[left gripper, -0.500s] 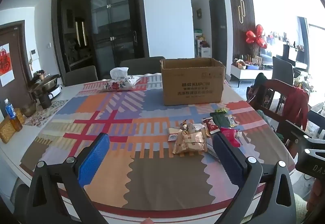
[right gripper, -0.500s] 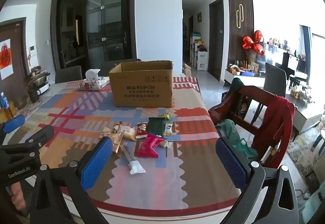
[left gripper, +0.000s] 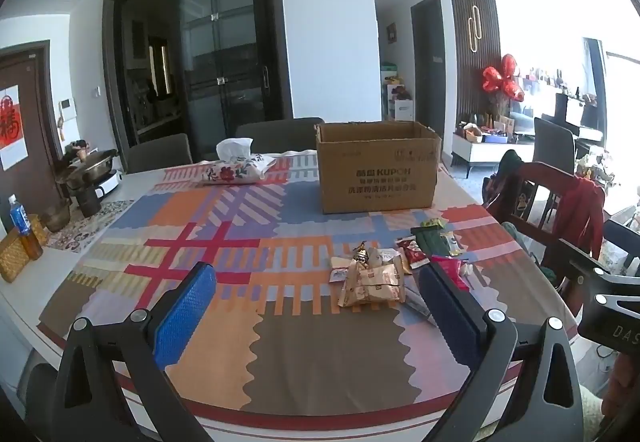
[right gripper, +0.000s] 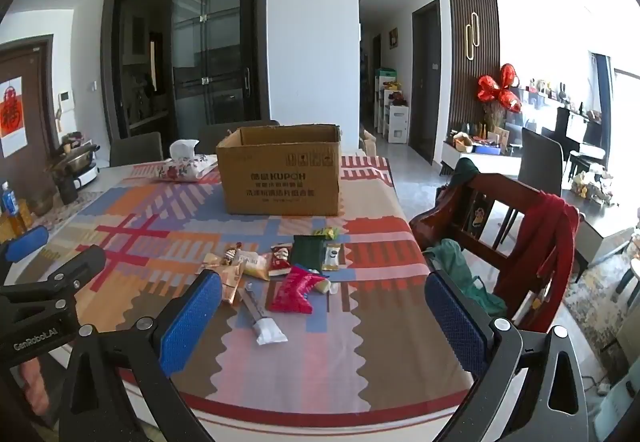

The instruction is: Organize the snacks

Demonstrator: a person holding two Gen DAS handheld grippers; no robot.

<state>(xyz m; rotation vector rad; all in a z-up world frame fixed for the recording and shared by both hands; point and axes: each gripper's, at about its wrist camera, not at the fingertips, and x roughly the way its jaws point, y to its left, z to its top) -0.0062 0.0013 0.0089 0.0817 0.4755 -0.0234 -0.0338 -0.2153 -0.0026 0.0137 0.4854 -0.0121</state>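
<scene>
Not yet begun: crinkly foil snack packets [right gripper: 280, 274] heaped near table's right edge, brown cardboard box [right gripper: 280, 173] apparently unfilled; 2 grippers, left gripper [left gripper: 316, 298] and right gripper [right gripper: 324, 306], spread wide, holding nothing.

Blown-out right-side daylight, fisheye-warped edges

A: Can you see inside the cardboard box [left gripper: 376, 169]?

B: No. Its front wall hides the inside in both views. The small print under the brand name is too blurred to read.

A: And the snacks [right gripper: 280, 274] in front of the box?

B: They overlap, so some wrappers are partly covered. The labels are too small to tell. In the left view a blue pad [left gripper: 448, 306] covers the pink packet [right gripper: 294, 290] nearest the box's right corner.

A: The worktop [left gripper: 320, 362]?

B: Its near edge, on the side away from the box, is cut off by the frame.
</scene>
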